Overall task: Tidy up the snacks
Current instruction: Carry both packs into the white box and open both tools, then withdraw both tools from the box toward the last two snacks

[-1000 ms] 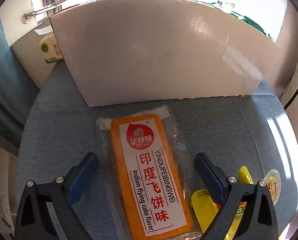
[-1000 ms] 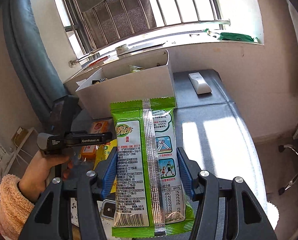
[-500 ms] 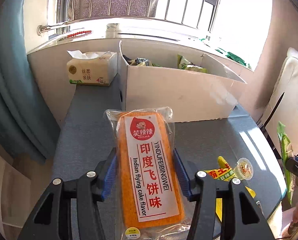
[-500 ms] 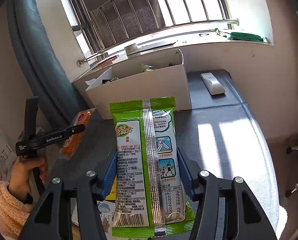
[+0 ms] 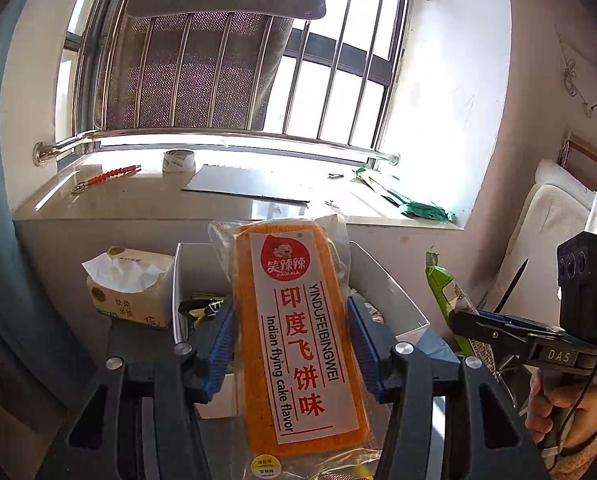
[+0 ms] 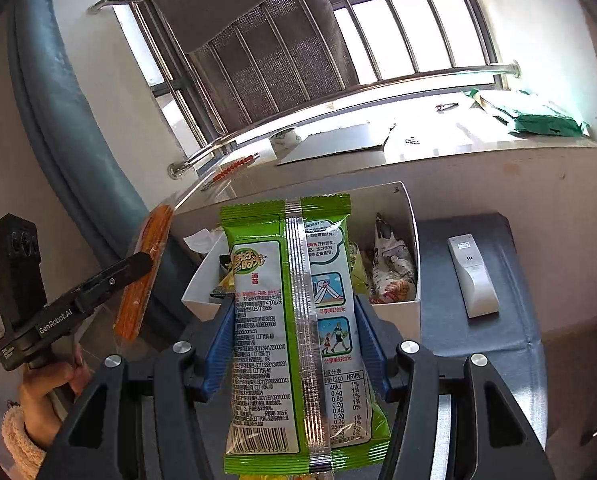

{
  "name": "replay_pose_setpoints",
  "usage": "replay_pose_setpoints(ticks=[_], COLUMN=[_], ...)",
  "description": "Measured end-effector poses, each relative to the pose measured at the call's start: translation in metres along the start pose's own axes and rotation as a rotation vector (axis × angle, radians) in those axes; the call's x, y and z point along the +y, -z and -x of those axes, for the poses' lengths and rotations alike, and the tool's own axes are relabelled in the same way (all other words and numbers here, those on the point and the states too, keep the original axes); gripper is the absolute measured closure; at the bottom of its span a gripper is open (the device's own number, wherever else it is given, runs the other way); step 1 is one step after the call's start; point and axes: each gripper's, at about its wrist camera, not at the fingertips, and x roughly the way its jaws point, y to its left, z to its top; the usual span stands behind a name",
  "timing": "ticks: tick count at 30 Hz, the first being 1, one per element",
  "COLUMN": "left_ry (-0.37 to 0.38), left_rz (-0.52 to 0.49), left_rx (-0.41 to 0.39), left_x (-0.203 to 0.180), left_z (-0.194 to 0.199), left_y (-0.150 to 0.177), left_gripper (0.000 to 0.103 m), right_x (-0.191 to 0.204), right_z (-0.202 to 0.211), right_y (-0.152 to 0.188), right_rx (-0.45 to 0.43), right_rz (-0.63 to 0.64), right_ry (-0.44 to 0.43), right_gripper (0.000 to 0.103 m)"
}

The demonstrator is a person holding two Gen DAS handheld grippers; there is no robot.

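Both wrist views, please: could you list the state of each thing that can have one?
Left gripper: shut on orange snack pack.
Orange snack pack: sealed, held up.
Right gripper: shut on green snack pack.
Green snack pack: sealed, held up.
White box: open-topped, holding snacks.
Tissue pack: opened, tissue protruding.

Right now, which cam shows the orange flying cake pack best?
Left wrist. The orange pack faces the lens, label fully readable, clamped in the left gripper. The right wrist view catches it only edge-on at far left, a thin orange strip with no label visible, beside the white box.
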Motion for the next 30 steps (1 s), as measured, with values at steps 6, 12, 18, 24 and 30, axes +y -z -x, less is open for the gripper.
replay_pose_setpoints(ticks=[6, 12, 18, 24, 30], left_ry=[-0.052, -0.111, -0.101, -0.099, -0.070], left_rz=[-0.001, 0.017, -0.006, 0.003, -0.049], left_rx=[0.074, 0.139, 0.129, 0.062, -0.005], left_x=[0.007, 0.012, 0.019, 0.024, 0.012], left_z=[-0.071, -0.113, -0.091, -0.046, 0.014], left_y=[-0.041, -0.044, -0.037, -0.034, -0.001], left_gripper=[0.045, 0.007, 0.000, 0.000, 0.000], right_x=[-0.024, -0.041, -0.043, -0.028, 0.005], right_z=[-0.064, -0.100, -0.095, -0.071, -0.014], right_y=[-0.063, -0.081, -0.074, -0.057, -0.017], right_rx=[0.049, 0.083, 0.087, 0.079, 0.027], right_rz=[-0.055, -0.110, -0.098, -0.056, 0.066], right_ry=[0.084, 0.126, 0.129, 0.083, 0.014], right_gripper=[0.042, 0.004, 0.000, 0.000, 0.000])
